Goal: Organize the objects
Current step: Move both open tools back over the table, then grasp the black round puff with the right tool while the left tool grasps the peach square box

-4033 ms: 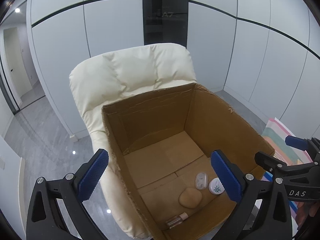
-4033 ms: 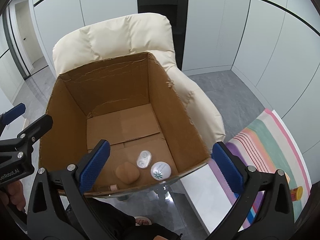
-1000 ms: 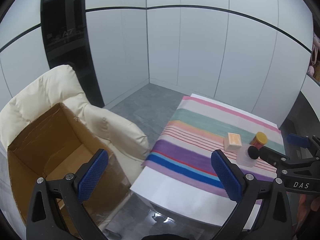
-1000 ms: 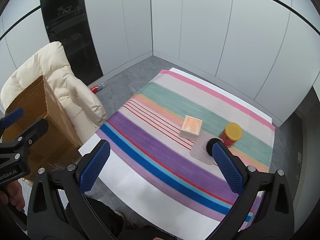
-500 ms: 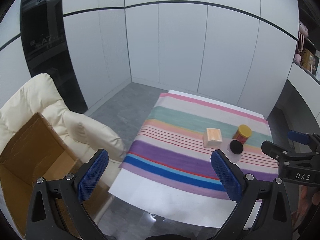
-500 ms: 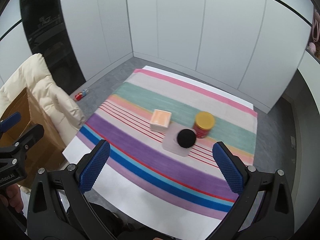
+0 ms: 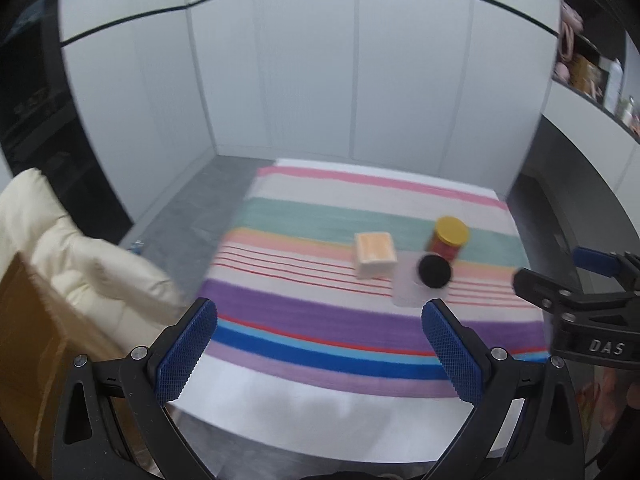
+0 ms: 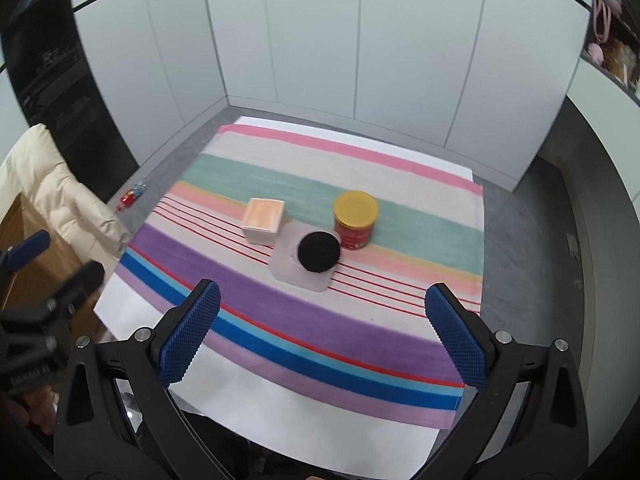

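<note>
- Three task things sit together near the middle of the striped cloth (image 8: 256, 312) that covers the bench (image 8: 280, 412): a small peach-topped box (image 8: 264, 220), a red can with a yellow lid (image 8: 355, 220), and a flat pale square pad (image 8: 302, 262) carrying a black round disc (image 8: 319, 252).
- In the right wrist view the box lies at about 10 o'clock from the disc and the can at about 2 o'clock; the can's base touches or just overlaps the pad's far corner, while the box stands just beside the pad's left edge.
- The right hand-held gripper (image 8: 322, 330) hovers above the near half of the cloth, released, its blue-padded fingers (image 8: 190, 334) spread wide with nothing between them; the group of things sits beyond the gap at 12 o'clock.
- The left hand-held gripper (image 7: 318, 354) is likewise released and empty, held over the near left part of the cloth; the things lie at about 1 o'clock from it.
- Each gripper shows in the other's view only as a cut-off, partly blurred black frame at the picture's edge.
- The left wrist view is motion-blurred, so the pad (image 7: 408, 290) there is a faint pale smear under the disc (image 7: 434, 271).
- At 9 o'clock, a cream padded chair (image 8: 52, 192) and a cardboard box (image 7: 28, 344) are cut off by the frame.
- The can's label cannot be read.
</note>
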`<state>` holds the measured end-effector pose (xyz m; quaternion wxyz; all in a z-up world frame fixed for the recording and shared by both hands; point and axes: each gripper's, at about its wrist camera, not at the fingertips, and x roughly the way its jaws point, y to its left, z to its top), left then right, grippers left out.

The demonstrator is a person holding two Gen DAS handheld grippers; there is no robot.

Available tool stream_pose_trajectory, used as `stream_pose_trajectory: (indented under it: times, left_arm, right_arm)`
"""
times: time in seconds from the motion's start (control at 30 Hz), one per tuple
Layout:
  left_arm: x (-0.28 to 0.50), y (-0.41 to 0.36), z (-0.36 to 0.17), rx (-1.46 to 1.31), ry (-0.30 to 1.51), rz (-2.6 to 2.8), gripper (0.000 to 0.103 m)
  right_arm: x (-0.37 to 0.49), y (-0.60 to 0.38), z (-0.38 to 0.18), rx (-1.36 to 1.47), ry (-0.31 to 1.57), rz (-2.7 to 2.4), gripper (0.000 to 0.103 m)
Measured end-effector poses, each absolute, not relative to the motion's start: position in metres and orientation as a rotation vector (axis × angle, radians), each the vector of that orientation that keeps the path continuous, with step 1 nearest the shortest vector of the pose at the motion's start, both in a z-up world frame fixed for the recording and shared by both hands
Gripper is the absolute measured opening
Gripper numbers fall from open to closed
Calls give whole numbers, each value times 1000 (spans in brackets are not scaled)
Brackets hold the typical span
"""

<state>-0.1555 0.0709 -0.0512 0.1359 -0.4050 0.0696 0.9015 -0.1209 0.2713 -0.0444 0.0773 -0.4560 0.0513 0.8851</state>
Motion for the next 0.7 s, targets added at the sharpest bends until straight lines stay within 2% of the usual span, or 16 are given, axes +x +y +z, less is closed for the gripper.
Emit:
stream_pose_trajectory:
  times: [0.13,0.7]
  left_arm:
    - [-166,93,-72,-1177,263,2558,102]
    - [-244,105,-164,-1300,275,2494,99]
  right_arm:
    - [-130,277,-61,-1382,180,2621,103]
    - [-210,286,-164,-1512,196,2543,87]
